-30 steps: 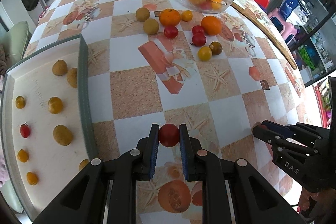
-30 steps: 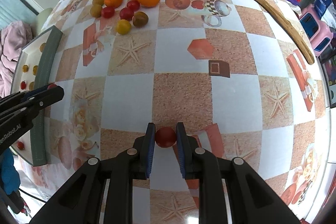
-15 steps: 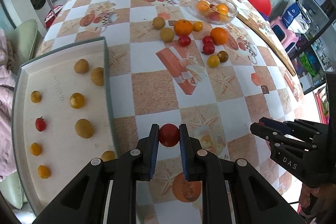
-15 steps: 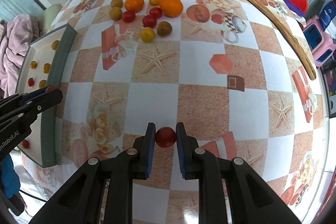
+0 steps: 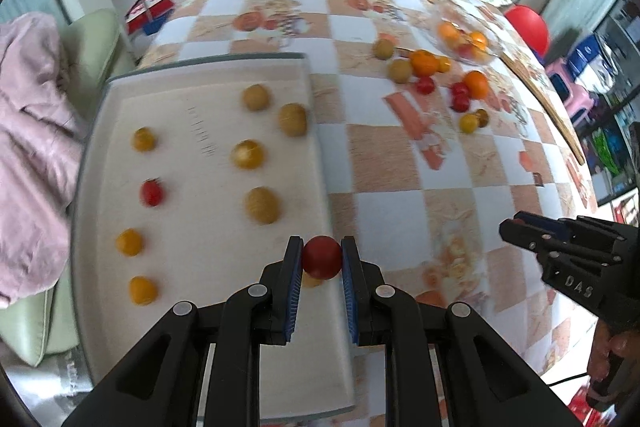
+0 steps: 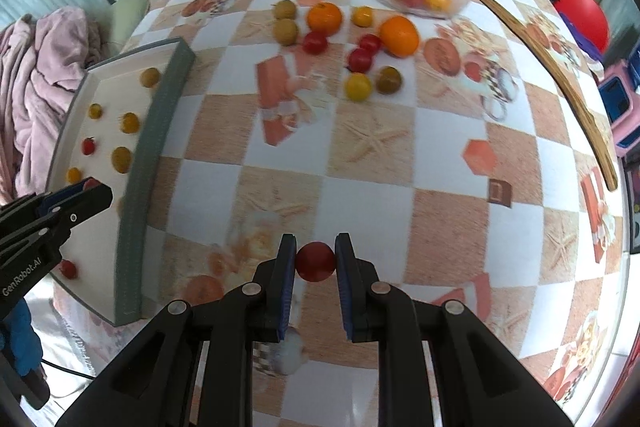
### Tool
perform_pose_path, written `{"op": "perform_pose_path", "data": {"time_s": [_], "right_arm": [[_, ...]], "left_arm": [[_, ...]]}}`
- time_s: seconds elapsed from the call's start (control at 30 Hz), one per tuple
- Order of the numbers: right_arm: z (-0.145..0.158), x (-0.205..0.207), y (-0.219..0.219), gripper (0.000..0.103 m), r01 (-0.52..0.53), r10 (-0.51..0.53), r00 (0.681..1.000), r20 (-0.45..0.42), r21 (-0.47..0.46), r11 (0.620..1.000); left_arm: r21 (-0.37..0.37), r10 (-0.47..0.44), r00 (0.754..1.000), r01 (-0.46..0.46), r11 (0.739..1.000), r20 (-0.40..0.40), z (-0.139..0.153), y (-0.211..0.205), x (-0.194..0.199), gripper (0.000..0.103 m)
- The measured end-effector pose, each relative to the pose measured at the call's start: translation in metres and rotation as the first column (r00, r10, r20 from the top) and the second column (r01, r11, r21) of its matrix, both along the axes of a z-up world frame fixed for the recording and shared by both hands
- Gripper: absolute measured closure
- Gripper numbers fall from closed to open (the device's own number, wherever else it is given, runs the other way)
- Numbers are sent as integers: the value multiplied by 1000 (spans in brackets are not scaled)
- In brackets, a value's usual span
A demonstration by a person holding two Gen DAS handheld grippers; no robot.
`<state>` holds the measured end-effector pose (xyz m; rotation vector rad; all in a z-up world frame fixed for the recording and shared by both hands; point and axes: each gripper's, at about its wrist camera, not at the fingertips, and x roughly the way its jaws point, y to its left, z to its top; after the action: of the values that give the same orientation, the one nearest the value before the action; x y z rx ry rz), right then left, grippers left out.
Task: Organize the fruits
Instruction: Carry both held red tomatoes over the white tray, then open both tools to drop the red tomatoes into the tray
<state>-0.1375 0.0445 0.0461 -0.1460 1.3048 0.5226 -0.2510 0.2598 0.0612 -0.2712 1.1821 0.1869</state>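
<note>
Checkered orange-and-white tablecloth [image 6: 452,227] with starfish and fruit prints covers the whole table. At its left edge, a white tray [image 5: 192,307] with a grey-green rim, holding loose rows of small fruit: yellow and olive-yellow pieces, plus a red tomato with a stem [image 5: 151,192]. Far side of the table: clear glass bowl [image 6: 460,3] with oranges and something red inside. Just in front of the bowl, a loose cluster on the cloth: two oranges [image 6: 399,35], red cherry tomatoes, yellow ones, a few dull green-brown pieces.

Left gripper [image 5: 321,259]: clamped on a red cherry tomato [image 5: 322,263], blue pads pressing both sides, held above the tray's near right part, close to the rim. Picture blurred.

Right gripper [image 6: 315,257]: also clenched on a second red tomato [image 6: 315,261], held above the cloth to the right of the tray, well short of the cluster.

Each gripper shows at the edge of the other's view. Pink blanket [image 5: 28,155] heaped left of the table.
</note>
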Motion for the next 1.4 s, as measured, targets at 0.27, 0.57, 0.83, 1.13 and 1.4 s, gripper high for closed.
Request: {"op": "perform_pose_path", "data": {"time_s": [0.27, 0.57, 0.83, 1.13, 1.4], "right_arm": [[14, 0, 45, 81, -82, 82, 997, 6, 43, 996], [26, 9, 110, 81, -169, 170, 985, 0, 116, 979], [22, 23, 166, 81, -199, 203, 979, -10, 151, 968], [11, 36, 211, 81, -230, 234, 972, -8, 152, 961], [-11, 43, 237, 81, -256, 260, 965, -22, 111, 960]], "left_arm": [[21, 104, 995, -104, 994, 2, -1, 41, -24, 83], [64, 210, 977, -212, 975, 35, 2, 98, -22, 83], [96, 251, 968, -249, 964, -7, -20, 123, -16, 83], [139, 268, 962, -258, 956, -58, -41, 135, -10, 83], [189, 239, 969, -222, 957, -69, -46, 130, -7, 82]]}}
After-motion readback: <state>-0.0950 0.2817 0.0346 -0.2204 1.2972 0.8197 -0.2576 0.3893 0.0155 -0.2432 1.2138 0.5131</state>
